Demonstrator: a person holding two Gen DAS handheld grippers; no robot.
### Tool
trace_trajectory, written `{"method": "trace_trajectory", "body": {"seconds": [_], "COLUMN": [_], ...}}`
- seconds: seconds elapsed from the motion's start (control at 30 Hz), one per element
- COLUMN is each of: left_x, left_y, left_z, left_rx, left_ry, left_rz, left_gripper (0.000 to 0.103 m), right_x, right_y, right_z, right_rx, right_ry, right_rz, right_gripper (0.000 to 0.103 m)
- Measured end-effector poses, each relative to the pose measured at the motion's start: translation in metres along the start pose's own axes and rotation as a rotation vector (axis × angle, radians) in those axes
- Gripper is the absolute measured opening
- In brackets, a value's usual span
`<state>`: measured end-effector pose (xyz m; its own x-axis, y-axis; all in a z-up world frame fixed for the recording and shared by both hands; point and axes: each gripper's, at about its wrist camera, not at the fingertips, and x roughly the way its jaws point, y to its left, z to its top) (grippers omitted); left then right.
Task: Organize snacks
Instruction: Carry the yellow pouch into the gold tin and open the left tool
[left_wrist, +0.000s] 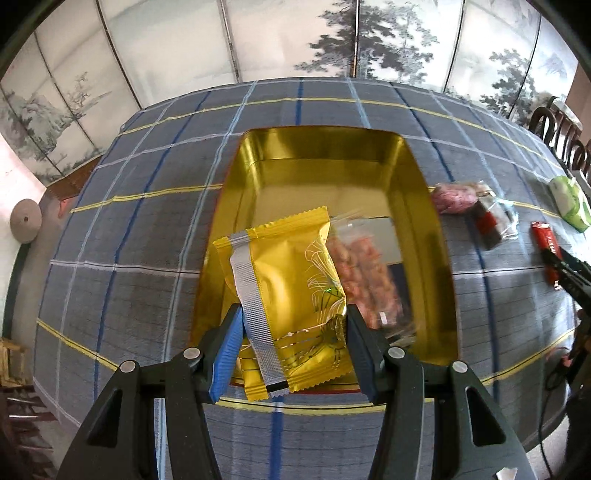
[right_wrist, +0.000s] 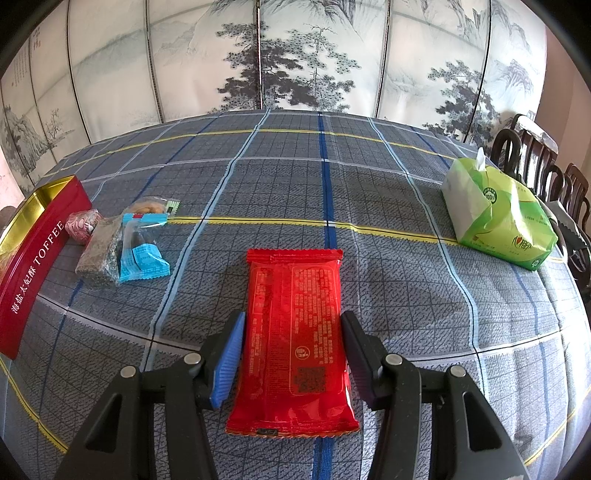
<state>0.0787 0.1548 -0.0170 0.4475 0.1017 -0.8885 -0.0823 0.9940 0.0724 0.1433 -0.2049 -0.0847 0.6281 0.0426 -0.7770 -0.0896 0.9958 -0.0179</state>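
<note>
Left wrist view: our left gripper (left_wrist: 291, 332) clamps a yellow snack packet (left_wrist: 291, 295) above the gold-lined tin (left_wrist: 424, 206).
Tin contents: we see a clear bag of pink snacks (left_wrist: 364, 273).
Right wrist view: our right gripper (right_wrist: 293, 350) grips a red snack packet (right_wrist: 295, 339) lying on the plaid surface (right_wrist: 406, 295).

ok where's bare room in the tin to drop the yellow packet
The far half of the tin is bare gold floor, bordered by its back wall. The near right is taken by a clear bag of pink snacks. The left hand-held gripper holds the yellow packet over the near left.
</note>
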Motion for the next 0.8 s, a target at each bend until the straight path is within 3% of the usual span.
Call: {"method": "trace_trajectory", "body": {"seconds": [0.37,0.8], "left_x": [0.006,0.007], "left_y": [0.011,0.01], "left_z": [-0.002,-0.003], "left_rx": [0.001,0.008], "left_ry": [-0.019,-0.023], "left_rz": [0.007,0.01], "left_gripper": [0.05,0.056], "right_x": [0.0,0.007], "right_y": [-0.003,-0.005], "right_z": [0.0,0.015], "right_rx": [0.009,0.023], "right_ry": [0.004,0.089], "right_rz": [-0.009,-0.048], "right_gripper": [0.054,0.052]}}
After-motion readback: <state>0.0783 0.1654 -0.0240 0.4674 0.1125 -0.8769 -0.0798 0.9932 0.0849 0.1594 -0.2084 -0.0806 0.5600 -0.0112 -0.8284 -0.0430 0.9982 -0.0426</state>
